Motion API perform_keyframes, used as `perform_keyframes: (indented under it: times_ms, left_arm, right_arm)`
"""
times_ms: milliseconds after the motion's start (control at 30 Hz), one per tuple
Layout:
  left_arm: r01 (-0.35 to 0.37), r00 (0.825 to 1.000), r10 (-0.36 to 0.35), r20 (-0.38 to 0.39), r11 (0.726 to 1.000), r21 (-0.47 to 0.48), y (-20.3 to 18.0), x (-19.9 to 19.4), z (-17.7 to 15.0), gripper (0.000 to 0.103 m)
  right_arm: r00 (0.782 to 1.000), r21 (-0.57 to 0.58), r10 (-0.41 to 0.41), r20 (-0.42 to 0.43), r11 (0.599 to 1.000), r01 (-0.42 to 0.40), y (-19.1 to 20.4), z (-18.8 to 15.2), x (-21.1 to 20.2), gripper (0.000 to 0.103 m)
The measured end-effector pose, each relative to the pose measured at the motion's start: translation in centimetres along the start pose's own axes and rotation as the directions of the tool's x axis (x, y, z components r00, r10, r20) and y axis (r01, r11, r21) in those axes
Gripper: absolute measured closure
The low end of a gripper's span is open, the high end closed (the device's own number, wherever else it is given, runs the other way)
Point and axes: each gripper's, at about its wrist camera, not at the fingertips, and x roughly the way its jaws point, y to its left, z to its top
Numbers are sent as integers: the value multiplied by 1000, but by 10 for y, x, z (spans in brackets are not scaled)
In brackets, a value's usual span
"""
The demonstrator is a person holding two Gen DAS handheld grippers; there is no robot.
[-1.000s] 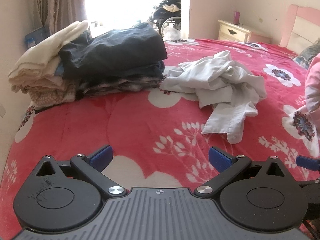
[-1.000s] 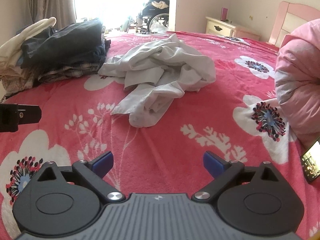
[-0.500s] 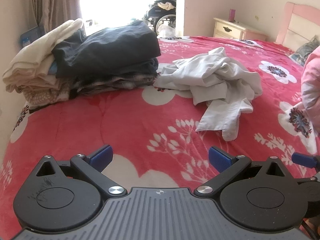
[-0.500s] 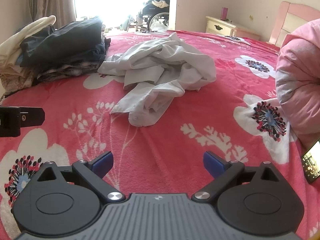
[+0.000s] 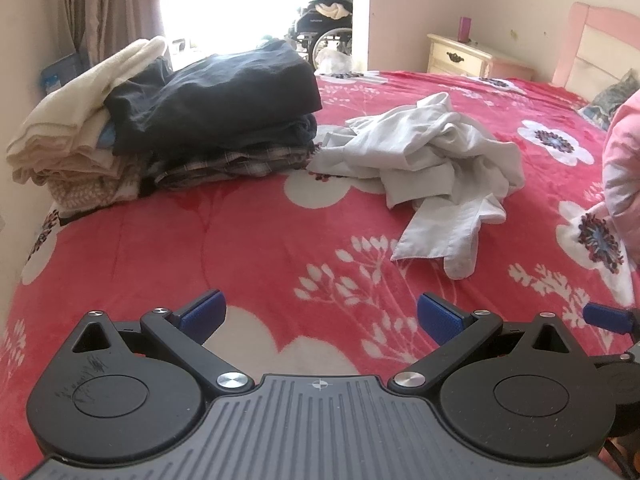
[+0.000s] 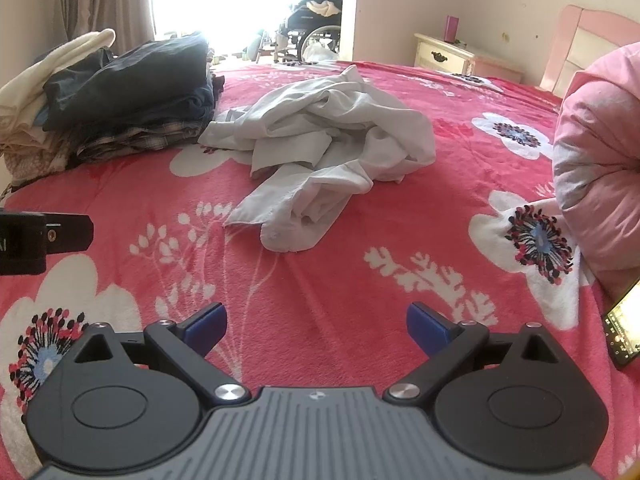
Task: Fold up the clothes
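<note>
Bedroom scene, viewed from two hand-held tools. A crumpled white shirt (image 5: 432, 160) lay loose near the middle of a bed covered by a red floral blanket (image 5: 240, 240), one sleeve trailing toward the cameras. To its left sat a stack of folded clothes (image 5: 216, 120), dark garments on top and cream ones beside, likely finished pieces set aside to keep the working area free. The left tool (image 5: 318, 314) hovered low over the blanket, blue pads spread wide and holding nothing. The right tool (image 6: 316, 322) was likewise spread wide and empty, aimed at the shirt's trailing sleeve, apparently readied for a pickup. A pink pillow (image 6: 592, 160) and a phone (image 6: 624, 326) rested at the right.
</note>
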Motion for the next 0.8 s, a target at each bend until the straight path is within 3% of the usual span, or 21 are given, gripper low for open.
perform_keyframes:
  times_ms: [800]
  left_arm:
    - [-14, 1000, 14, -9, 1000, 4, -2, 2, -2, 0]
  right_arm:
    - [1000, -1, 4, -2, 1000, -4, 0, -1, 1, 4]
